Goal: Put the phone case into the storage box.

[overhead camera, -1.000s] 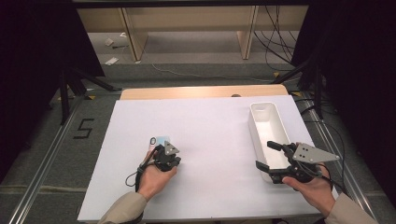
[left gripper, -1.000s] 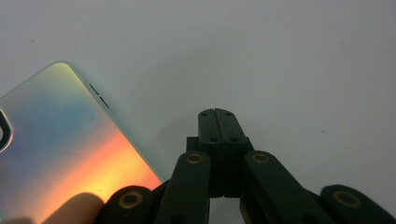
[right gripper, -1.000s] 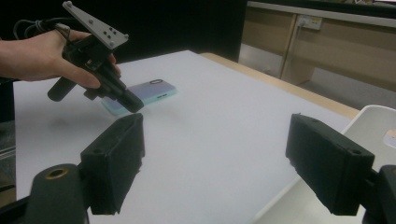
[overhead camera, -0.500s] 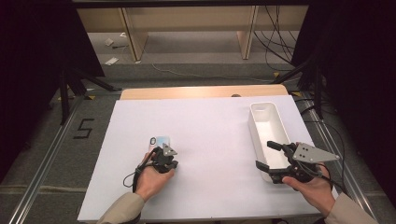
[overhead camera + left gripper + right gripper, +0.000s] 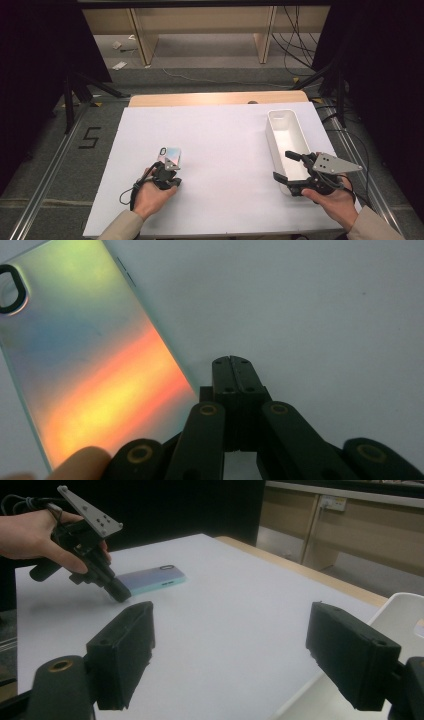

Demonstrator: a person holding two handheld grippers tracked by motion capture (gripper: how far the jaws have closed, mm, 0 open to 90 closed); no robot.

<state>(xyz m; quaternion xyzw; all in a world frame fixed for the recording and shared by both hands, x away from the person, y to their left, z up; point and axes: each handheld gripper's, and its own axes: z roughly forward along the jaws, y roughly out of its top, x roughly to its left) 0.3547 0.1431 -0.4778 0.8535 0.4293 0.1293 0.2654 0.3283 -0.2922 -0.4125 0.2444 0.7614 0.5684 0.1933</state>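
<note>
An iridescent phone case point(image 5: 170, 156) lies flat on the white table sheet point(image 5: 225, 135), left of the middle. In the left gripper view the phone case point(image 5: 85, 355) glows orange and green. My left gripper point(image 5: 167, 172) is shut, nothing between its jaws, and its tips point(image 5: 232, 360) rest low beside the case's long edge; I cannot tell if they touch it. The right gripper view shows that left gripper point(image 5: 119, 592) at the end of the phone case point(image 5: 152, 581). My right gripper point(image 5: 283, 165) stands open and bare point(image 5: 250, 655) over the near end of a white bin point(image 5: 270, 132).
The long white bin point(image 5: 400, 610) lies along the sheet's right side with nothing seen inside. A wooden table edge point(image 5: 215, 97) shows behind the sheet. Shelving legs and cables stand on the floor beyond, and a "5" mark point(image 5: 90, 137) is on the floor at left.
My left hand and its shut gripper have slid a little to the left beside the phone case. The right gripper has stayed where it was.
</note>
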